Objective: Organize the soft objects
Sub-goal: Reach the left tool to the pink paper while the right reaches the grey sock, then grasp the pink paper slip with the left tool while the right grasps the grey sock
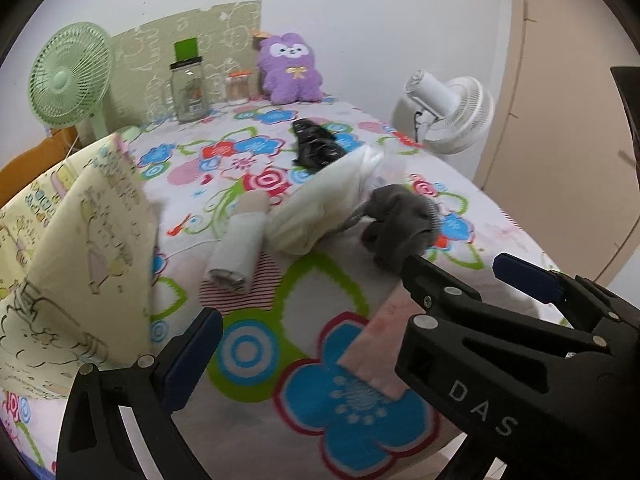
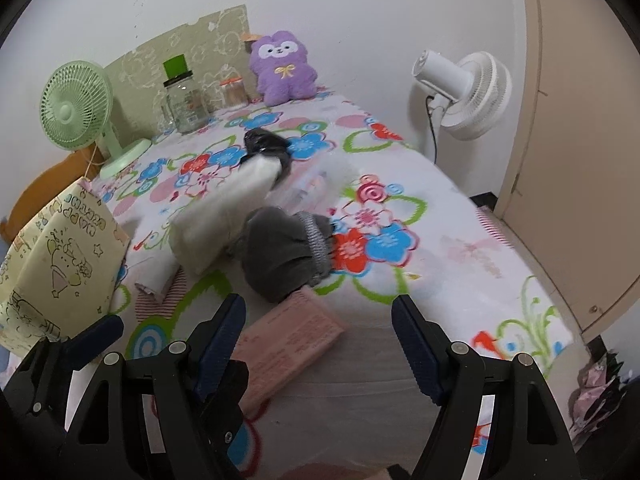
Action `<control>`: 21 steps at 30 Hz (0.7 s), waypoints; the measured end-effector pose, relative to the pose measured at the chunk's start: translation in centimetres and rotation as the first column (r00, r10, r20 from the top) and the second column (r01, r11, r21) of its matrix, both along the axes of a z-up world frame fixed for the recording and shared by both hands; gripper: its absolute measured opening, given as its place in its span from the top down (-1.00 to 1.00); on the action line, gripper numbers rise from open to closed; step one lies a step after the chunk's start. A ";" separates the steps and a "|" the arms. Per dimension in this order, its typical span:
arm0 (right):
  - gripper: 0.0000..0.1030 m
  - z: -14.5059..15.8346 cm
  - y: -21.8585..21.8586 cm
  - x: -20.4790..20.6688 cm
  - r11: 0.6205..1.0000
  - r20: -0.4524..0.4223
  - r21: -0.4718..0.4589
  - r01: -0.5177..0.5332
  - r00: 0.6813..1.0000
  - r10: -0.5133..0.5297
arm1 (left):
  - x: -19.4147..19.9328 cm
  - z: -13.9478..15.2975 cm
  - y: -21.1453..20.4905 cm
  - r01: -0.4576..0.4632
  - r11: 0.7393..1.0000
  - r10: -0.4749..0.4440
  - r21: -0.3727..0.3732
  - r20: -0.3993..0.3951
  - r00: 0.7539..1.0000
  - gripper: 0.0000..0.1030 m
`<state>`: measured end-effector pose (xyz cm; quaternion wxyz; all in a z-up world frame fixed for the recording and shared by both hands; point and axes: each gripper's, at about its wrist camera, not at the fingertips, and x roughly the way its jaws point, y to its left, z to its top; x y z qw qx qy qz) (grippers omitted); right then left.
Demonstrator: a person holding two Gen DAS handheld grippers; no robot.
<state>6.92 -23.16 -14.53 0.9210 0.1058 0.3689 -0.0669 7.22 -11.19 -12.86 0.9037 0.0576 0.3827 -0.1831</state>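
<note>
A grey knitted glove (image 2: pixel 286 252) lies on the flowered table cover, partly on a pink flat packet (image 2: pixel 288 344). A white soft bundle (image 2: pixel 224 216), a rolled beige cloth (image 1: pixel 240 244) and a black crumpled bag (image 1: pixel 316 144) lie beyond it. A yellow cartoon-print fabric bag (image 1: pixel 76 256) stands at the left. My left gripper (image 1: pixel 360 312) is open and empty near the table's front edge. My right gripper (image 2: pixel 320 332) is open and empty just before the glove; it also shows in the left wrist view (image 1: pixel 452 264).
A purple plush toy (image 1: pixel 290 68), a glass jar (image 1: pixel 190 88) and a small jar stand at the back. A green fan (image 1: pixel 70 76) stands at the back left, a white fan (image 1: pixel 444 112) beyond the right edge. A door (image 2: pixel 580 140) is at the right.
</note>
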 end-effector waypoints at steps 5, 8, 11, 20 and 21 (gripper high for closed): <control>-0.52 0.2 -1.5 -0.3 1.000 0.004 -0.013 0.005 1.000 -0.005 | 0.1 -0.1 -1.7 0.034 0.999 -0.034 0.005 -0.007 0.999 -0.96; -0.52 -0.1 -2.3 -0.4 1.000 -0.002 -0.005 0.006 1.000 -0.006 | 0.3 -0.6 -2.8 0.054 0.998 -0.054 0.018 -0.018 0.998 -0.94; -0.52 -0.4 -2.9 -0.5 1.000 -0.008 0.009 0.004 1.000 -0.004 | 0.4 -1.0 -3.7 0.077 0.997 -0.076 0.031 -0.031 0.997 -0.85; -0.53 -1.4 -3.7 0.2 0.998 -0.029 0.052 -0.018 0.999 0.020 | 0.7 -1.6 -5.0 0.106 0.994 -0.105 0.033 -0.043 0.994 -0.50; -0.53 -1.4 -3.7 0.3 0.998 -0.027 0.053 -0.023 0.999 0.024 | 0.7 -1.6 -4.9 0.104 0.994 -0.102 0.032 -0.042 0.994 -0.45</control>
